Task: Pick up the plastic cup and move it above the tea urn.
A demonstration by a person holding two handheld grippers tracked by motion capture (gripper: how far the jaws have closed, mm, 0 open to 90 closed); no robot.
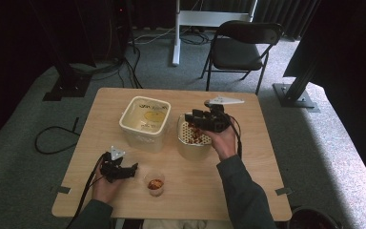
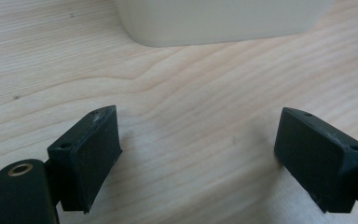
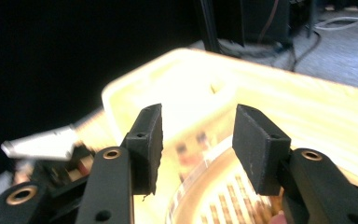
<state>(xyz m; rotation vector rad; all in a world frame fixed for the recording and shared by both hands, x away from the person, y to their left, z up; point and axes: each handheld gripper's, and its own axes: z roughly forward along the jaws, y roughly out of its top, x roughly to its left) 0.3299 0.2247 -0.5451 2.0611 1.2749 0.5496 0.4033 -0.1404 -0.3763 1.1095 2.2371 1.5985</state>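
The right hand-held gripper (image 1: 190,117) is hovering at the centre of the high view over the round cream perforated strainer of reddish pieces (image 1: 191,137), its jaws standing half apart with nothing between them. The left hand-held gripper (image 1: 132,169), lower left, is resting wide open and empty on the pale wooden worktop (image 1: 257,157), beside the small clear cup of reddish pieces (image 1: 155,183). The square cream plastic tub (image 1: 145,122) is sitting just left of the strainer.
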